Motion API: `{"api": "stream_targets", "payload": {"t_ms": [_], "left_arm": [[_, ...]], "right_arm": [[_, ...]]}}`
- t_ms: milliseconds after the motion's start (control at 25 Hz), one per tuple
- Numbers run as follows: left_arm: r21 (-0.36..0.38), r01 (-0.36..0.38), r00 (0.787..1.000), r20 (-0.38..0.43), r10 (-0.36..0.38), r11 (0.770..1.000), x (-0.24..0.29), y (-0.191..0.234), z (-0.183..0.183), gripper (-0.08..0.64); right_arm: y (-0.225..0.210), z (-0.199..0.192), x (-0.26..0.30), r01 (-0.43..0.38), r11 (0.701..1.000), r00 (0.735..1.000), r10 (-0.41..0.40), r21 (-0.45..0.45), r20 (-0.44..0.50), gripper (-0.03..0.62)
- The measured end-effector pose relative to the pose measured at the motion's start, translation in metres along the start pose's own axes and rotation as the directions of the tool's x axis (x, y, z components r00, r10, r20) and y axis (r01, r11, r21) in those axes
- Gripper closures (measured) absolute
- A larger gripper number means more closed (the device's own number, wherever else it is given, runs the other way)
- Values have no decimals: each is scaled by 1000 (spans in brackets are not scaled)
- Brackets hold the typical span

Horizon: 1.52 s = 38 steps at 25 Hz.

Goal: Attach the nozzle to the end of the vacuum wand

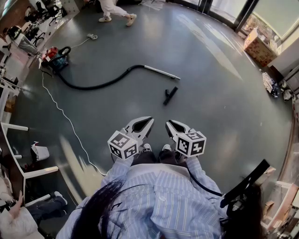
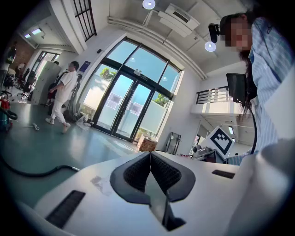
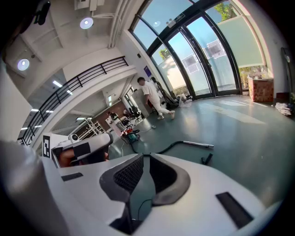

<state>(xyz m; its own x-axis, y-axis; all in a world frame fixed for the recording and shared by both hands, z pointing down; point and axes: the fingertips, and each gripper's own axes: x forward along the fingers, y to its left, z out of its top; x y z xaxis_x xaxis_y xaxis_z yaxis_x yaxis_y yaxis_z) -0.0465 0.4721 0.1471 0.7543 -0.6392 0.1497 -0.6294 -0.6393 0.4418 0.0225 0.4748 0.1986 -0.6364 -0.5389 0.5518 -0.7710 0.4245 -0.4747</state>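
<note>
The silver vacuum wand [image 1: 161, 72] lies on the grey floor at the end of a black hose [image 1: 98, 85] that runs from a red and teal vacuum cleaner [image 1: 55, 58]. The black nozzle [image 1: 170, 95] lies apart, just below the wand's free end. Both grippers are held close to the person's body, well short of them. My left gripper [image 1: 150, 119] [image 2: 150, 154] is shut and empty. My right gripper [image 1: 168, 123] [image 3: 143, 156] has a narrow gap between its pads and holds nothing. The right gripper view shows the wand [image 3: 198, 144] and the nozzle [image 3: 207, 159] ahead.
A white cable [image 1: 65, 116] snakes across the floor at the left, past white desk frames [image 1: 14, 127]. A person in white [image 1: 114, 9] walks at the far side. A cardboard box [image 1: 259, 46] stands near the glass doors [image 2: 122, 108].
</note>
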Motion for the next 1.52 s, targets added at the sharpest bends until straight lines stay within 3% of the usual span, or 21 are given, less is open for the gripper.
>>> {"api": "stream_targets", "payload": {"t_ms": [760,1000,1160,1520], "left_arm": [[-19,5,1000,-3,-5,1000,-28,17,-11,555],[-18,11,1000,6,-11,1000,-32,28,-4,555],[-14,18,1000,9,-18,1000,-47,41,-1,555],[-90,13,1000,24,-11,996,-65,77,-11,555]], "right_arm": [[16,-12,13,17,999,1000,-18,44,24,545],[19,-10,22,57,998,998,-57,-16,12,545],[32,-11,36,51,999,998,-51,10,23,545],[23,-15,55,113,992,993,-114,62,20,545]]}}
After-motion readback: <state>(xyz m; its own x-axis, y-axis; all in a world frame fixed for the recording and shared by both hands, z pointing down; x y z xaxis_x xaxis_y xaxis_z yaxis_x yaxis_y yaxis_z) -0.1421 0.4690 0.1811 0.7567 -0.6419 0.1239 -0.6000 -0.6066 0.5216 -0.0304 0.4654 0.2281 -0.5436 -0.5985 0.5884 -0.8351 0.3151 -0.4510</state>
